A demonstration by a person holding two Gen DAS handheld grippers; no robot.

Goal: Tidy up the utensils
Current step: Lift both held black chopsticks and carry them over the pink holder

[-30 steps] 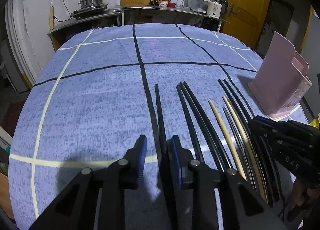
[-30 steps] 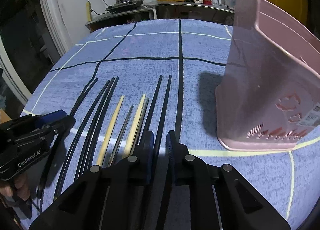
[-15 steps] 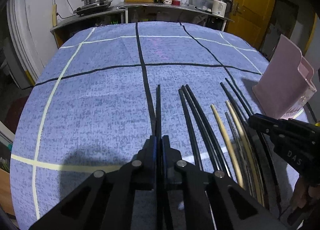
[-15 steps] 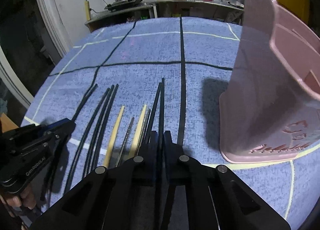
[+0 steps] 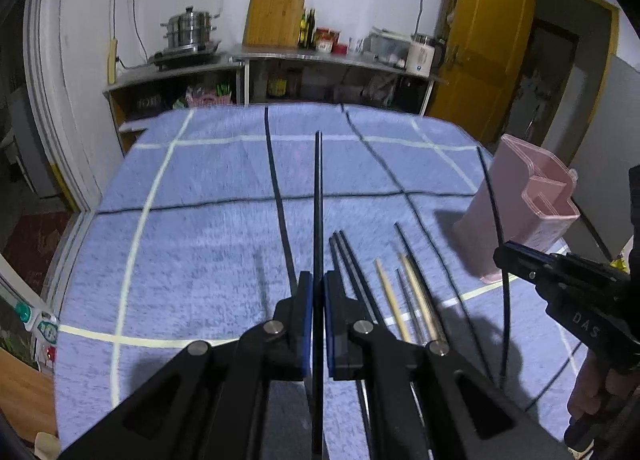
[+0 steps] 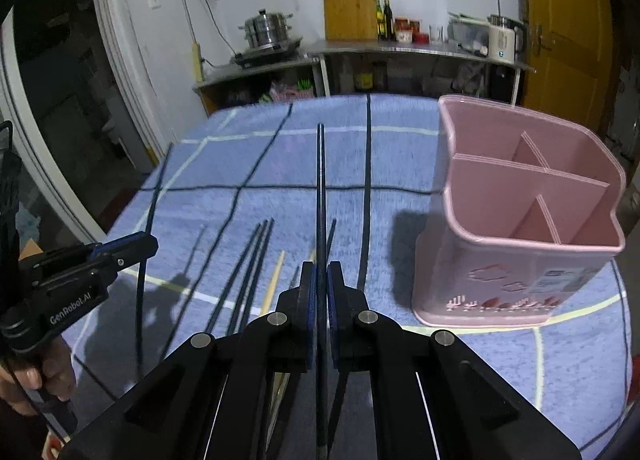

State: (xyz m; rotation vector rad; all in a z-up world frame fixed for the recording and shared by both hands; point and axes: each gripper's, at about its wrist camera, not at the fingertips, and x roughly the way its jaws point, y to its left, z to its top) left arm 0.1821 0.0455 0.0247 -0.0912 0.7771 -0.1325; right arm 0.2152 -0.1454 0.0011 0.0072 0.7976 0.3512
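My left gripper (image 5: 317, 288) is shut on a black chopstick (image 5: 318, 195), held above the blue tablecloth (image 5: 200, 260). My right gripper (image 6: 321, 280) is shut on another black chopstick (image 6: 321, 187), also lifted. Several black chopsticks (image 5: 352, 260) and two wooden ones (image 5: 390, 296) lie in a row on the cloth between the grippers. A pink utensil holder (image 6: 528, 211) with three empty compartments stands upright at the right of my right gripper. The right gripper shows in the left wrist view (image 5: 505, 254), the left gripper in the right wrist view (image 6: 148, 242).
The table's far edge meets a metal counter (image 5: 320, 59) with a steamer pot, cutting board and bottles. A yellow door (image 5: 480, 39) is at the back right. The table's left edge drops to the floor.
Both grippers closed on a black chopstick each, then lifted them off the cloth. Both cameras have risen, and the holder's inside has come into the right wrist view.
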